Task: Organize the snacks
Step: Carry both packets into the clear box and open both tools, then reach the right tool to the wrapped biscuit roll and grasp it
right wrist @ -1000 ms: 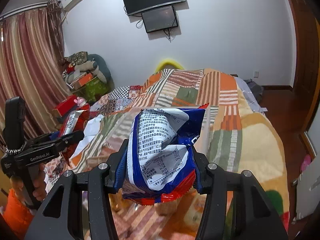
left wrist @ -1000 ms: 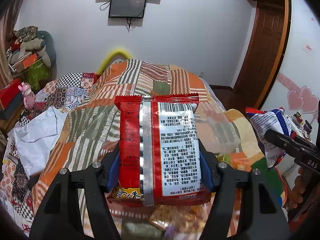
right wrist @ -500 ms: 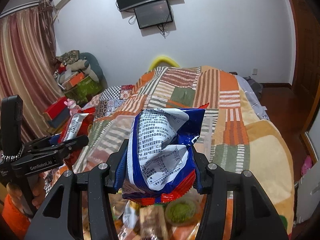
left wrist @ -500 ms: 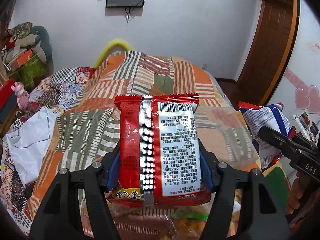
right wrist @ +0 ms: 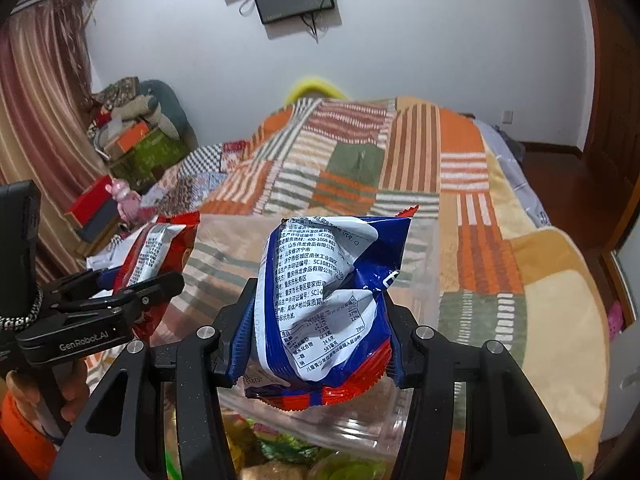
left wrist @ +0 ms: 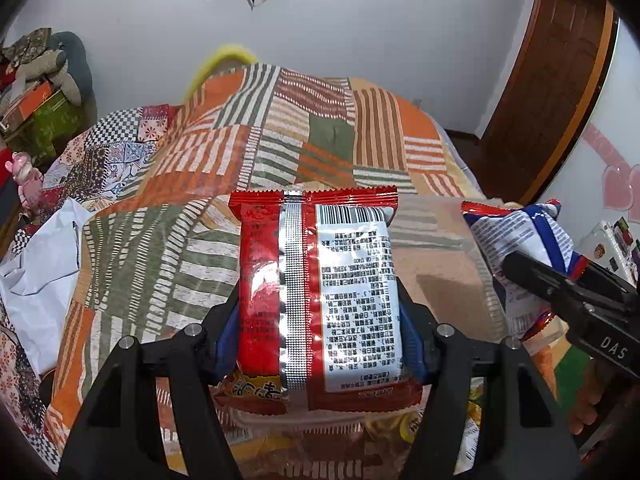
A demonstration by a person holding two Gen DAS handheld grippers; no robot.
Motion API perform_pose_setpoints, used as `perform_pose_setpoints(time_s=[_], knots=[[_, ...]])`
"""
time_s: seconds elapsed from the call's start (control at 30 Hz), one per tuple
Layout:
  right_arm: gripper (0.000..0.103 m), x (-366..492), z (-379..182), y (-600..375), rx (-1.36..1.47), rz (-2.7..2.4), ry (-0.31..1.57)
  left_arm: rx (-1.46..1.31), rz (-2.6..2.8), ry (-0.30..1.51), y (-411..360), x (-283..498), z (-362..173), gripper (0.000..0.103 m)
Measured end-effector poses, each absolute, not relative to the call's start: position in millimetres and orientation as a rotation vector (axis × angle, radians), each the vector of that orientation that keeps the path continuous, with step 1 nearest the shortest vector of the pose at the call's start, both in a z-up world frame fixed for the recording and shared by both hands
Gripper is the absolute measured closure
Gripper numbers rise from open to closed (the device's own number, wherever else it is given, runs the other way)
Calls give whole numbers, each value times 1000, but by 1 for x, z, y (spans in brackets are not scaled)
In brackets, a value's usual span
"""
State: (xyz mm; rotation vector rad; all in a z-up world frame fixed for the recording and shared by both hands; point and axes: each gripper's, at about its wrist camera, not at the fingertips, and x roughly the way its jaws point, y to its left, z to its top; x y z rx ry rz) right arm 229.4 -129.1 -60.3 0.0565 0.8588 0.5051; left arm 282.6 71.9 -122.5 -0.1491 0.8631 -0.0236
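Left gripper (left wrist: 318, 312) pinching red packet (left wrist: 320, 292), right gripper (right wrist: 320, 312) pinching blue packet (right wrist: 324, 304) (crumpled). Both held upright over clear bin (right wrist: 360, 436) at bed's (right wrist: 560, 320) near edge, probably lined up for dropping in.

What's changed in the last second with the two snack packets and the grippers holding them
Both hand-held grippers tipped downward toward the clear plastic container of snacks on the patchwork bedspread; the wall screen slid up in both views. Nothing was grabbed or released: the left hand-held gripper stays clamped on the red foil snack packet, the right hand-held gripper on the crumpled blue-and-white snack bag.
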Motion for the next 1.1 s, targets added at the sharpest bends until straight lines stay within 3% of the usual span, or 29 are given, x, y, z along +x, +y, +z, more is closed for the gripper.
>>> perform_pose_setpoints(time_s=[0.43, 0.63, 1.1], knots=[[51, 228, -71, -123, 2, 516, 904, -108, -39, 892, 58, 289, -132, 37], [37, 218, -57, -132, 9, 518, 877, -117, -30, 874, 59, 273, -119, 36], [33, 162, -23, -162, 21, 522, 824, -103, -6, 808, 53, 192, -77, 18]])
